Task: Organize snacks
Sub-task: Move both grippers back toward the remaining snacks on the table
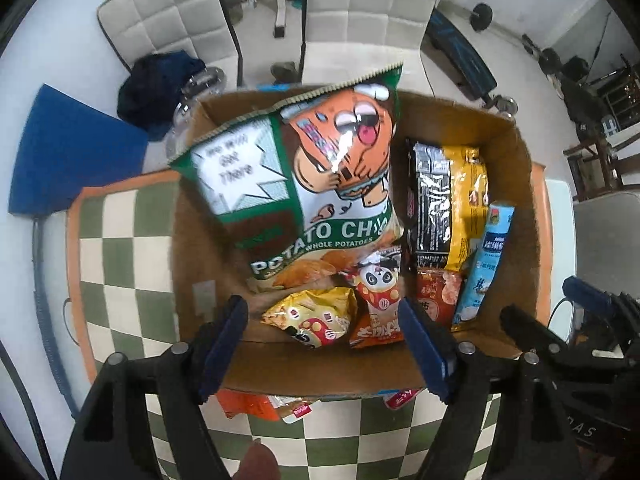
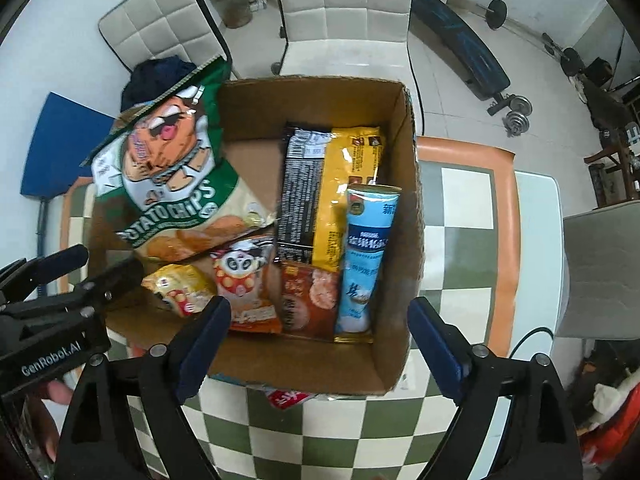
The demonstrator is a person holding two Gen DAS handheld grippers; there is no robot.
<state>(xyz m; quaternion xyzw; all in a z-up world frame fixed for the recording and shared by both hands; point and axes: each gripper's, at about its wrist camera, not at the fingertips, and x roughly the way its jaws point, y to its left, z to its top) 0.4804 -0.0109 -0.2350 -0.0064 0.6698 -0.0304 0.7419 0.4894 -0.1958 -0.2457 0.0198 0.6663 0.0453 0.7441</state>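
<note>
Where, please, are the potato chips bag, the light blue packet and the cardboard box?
potato chips bag (image 1: 320,184): left wrist view, printed front.
light blue packet (image 2: 366,248): right wrist view, middle of its front.
cardboard box (image 2: 412,200): right wrist view, right wall.

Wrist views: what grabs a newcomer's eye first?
The big green potato chip bag, standing tilted against the left wall of the cardboard box. Right of it, a packed row: black pack, yellow pack and pale blue pack. Both hand-held grippers, left and right, hang open above the box.
</note>
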